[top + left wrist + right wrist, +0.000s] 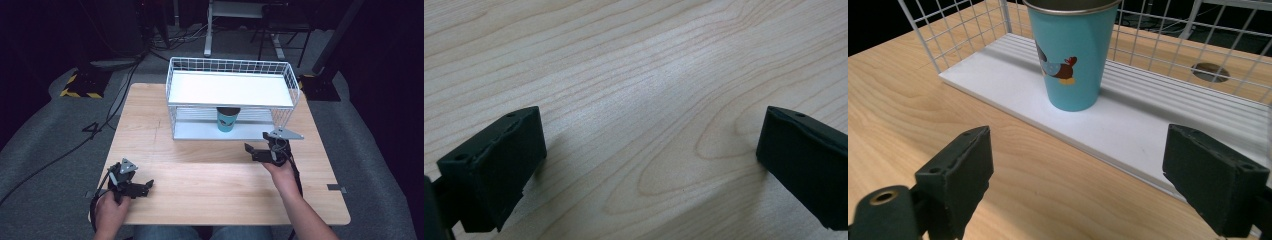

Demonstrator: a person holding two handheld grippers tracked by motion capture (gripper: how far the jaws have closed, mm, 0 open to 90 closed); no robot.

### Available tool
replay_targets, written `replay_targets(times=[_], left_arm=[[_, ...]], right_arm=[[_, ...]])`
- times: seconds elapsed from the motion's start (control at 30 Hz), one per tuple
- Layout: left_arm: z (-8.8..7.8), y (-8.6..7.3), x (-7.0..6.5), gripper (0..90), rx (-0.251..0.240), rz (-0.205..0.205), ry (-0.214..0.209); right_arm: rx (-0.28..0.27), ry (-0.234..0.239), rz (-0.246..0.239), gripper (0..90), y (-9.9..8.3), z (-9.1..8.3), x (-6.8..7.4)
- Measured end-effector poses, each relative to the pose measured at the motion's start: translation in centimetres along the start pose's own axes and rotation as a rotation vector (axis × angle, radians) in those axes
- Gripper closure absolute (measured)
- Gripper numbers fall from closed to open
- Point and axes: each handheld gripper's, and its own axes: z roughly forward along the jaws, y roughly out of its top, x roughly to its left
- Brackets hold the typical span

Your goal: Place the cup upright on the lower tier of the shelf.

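Observation:
A teal cup [227,121] with a small cartoon figure stands upright on the lower shelf of a white wire rack [287,85] at the back of the wooden table [200,175]. My right gripper [260,145] hovers just in front of the rack, to the cup's right, jaws apart with nothing between them. In the right gripper view the cup [1073,55] stands ahead of the right gripper [1078,170], on the white shelf board [1148,130]. My left gripper [145,189] rests near the table's front left corner. In its own view the left gripper [651,150] is open over bare wood.
The rack's upper shelf [230,89] is a white board with a wire rim, roofing the cup. Dark floor with cables, a desk frame [207,30] and stands [82,82] lie behind the table. Bare wood spreads between the two grippers.

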Motion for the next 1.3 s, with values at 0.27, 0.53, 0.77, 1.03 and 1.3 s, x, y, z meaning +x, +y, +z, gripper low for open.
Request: replay_targets(times=[0.27,0.53,0.77,1.03,1.3], left_arm=[[0.0,0.0,0.0,0.0,0.000,0.000,0.000],[0.0,0.0,0.0,0.0,0.000,0.000,0.000],[0.0,0.0,0.0,0.0,0.000,0.000,0.000],[0.0,0.0,0.0,0.0,0.001,0.000,0.000],[0.0,0.1,0.0,0.0,0.001,-0.001,0.002]], right_arm=[[-0.005,-0.010,-0.017,15.4,-1.1,-3.7,-0.9],[0.041,-0.035,-0.024,15.7,-2.6,-6.7,-1.8],[0.032,-0.016,-0.011,15.7,-4.1,-8.4,-2.4],[0.062,-0.033,0.022,15.7,-7.4,-9.1,-3.6],[0.125,-0.070,0.053,15.8,-9.5,-8.9,-4.8]])
